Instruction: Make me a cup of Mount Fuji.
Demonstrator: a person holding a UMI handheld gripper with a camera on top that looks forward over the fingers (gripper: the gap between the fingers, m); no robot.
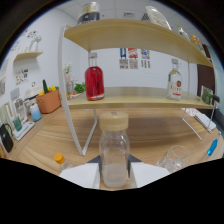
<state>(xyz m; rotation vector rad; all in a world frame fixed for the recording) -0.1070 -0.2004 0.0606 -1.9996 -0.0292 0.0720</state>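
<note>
My gripper (114, 172) holds a clear bottle (114, 152) with a tan lid between its fingers, a little pale liquid at its bottom. Beyond, a red-filled bottle (94, 80) and a clear labelled bottle (174, 82) stand on the wooden shelf (135, 97).

I count one clear jar with a tan lid (114, 150), one red bottle (94, 79), one clear labelled bottle (174, 81), one empty glass (173, 159), one terracotta pot (48, 101), one small orange cap (59, 158) and one two-tier wooden shelf (135, 97)
</note>
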